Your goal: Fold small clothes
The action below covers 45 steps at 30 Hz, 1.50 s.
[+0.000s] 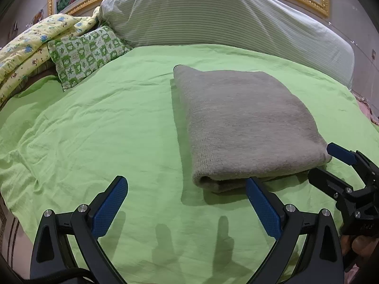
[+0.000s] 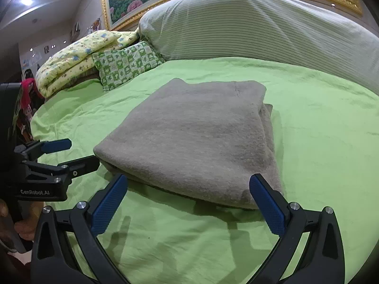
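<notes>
Grey folded garment (image 2: 189, 137) on green sheet (image 1: 94, 130), underlayers hidden; both hand-held grippers (image 1: 187, 203) (image 2: 189, 203) wide open, empty

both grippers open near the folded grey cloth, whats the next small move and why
Probably ease both back and finish: the grey garment already lies folded in a neat stack on the green sheet, and the left gripper and right gripper are open, holding nothing. One lower layer sticks out at its far right corner.
</notes>
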Available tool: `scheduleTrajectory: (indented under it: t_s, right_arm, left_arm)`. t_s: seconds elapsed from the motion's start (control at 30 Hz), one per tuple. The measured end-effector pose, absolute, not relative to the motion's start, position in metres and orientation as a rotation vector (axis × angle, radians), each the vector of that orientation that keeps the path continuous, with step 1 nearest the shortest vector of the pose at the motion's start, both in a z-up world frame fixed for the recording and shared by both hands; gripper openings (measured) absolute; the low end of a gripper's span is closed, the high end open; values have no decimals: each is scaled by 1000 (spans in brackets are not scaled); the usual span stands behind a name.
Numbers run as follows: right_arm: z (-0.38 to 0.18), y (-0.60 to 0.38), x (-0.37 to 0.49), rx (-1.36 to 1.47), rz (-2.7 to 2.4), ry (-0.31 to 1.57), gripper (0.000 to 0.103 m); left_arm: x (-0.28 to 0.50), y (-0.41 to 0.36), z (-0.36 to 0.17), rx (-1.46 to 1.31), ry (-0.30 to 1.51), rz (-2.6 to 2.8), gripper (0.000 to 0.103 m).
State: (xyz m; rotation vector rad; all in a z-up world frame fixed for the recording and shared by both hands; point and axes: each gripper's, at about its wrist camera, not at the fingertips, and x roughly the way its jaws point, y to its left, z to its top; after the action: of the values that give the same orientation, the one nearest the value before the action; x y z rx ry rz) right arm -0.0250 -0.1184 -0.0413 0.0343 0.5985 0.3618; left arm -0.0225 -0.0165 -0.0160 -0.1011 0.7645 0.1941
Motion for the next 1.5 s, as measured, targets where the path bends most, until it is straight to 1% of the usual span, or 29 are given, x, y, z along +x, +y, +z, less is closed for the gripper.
scheduleTrajectory:
  t_s: [1.5]
  right_arm:
    - [-46,-121,-22,53,376,625,103]
  left_arm:
    - [-16,-14,-14,-92,789,173,100]
